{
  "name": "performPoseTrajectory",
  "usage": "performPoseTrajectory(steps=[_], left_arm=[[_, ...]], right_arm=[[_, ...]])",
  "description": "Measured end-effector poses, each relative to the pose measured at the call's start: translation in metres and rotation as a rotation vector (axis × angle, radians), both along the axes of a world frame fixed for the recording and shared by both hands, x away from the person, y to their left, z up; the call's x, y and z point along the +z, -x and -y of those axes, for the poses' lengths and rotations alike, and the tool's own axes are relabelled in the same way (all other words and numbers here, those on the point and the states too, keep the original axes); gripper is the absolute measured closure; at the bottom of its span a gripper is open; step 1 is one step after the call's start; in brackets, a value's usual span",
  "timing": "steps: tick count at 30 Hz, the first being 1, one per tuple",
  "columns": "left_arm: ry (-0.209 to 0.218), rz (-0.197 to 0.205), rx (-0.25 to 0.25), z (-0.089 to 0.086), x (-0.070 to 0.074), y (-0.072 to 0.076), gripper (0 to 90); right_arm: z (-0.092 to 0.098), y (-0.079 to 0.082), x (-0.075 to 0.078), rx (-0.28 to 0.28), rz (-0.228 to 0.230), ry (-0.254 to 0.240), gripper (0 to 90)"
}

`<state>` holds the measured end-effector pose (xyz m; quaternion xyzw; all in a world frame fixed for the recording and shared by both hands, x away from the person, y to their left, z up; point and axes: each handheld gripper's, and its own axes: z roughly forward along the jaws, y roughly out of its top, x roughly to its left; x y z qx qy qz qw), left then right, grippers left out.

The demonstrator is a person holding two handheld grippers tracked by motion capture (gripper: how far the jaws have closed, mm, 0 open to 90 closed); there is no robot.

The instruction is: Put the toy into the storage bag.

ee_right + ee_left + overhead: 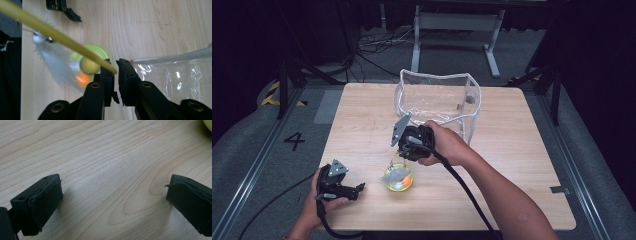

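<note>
- A person at a wooden table (512, 150) holds 2 tongs, 1 in each hand.
- The right tongs (115, 67) point down over the middle of the table. Their 2 black jaws are pressed together on the end of a thin yellow stick (50, 31).
- From the jaws, the stick runs up and away toward the person's left side, ending past the top corner of the right gripper view. Its long axis is a slant, not level with the table.
- A white feather (53, 62) hangs from the stick, blurred, as if swinging.
- Directly below the right tongs sits a round yellow-green toy (398, 177) with an orange spot. I cannot tell whether the stick joins this toy or only passes over it.
- Just beyond the right tongs, on the far side from the person, stands an open clear plastic bag (439, 100) with a white rim. Judging by this layout, the stick probably goes there next, a short lift and swing away from the person.
- The left tongs (361, 187) rest low near the table's near left edge, jaws wide apart and holding nothing. The toy lies just past their tips, toward the right tongs.
- The right hand (447, 145) is clearly the nearer one to both stick and bag.
</note>
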<state>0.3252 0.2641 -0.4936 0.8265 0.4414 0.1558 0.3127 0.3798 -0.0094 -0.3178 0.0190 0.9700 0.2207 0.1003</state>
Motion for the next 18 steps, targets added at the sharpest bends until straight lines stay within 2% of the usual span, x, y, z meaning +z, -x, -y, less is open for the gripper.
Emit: performPoseTrajectory(steps=[4, 11, 18], left_arm=[[0.001, -0.001, 0.0, 0.0, 0.0, 0.0, 0.8], [0.001, 0.0, -0.002, 0.0, 0.0, 0.0, 0.8], [0.0, -0.001, -0.003, 0.0, 0.0, 0.0, 0.8]], right_arm=[[-0.002, 0.001, -0.001, 0.005, 0.001, -0.014, 88.1], [0.002, 0.003, 0.003, 0.019, -0.009, 0.007, 88.3], [0.028, 0.007, 0.011, -0.012, 0.001, 0.002, 88.3]])
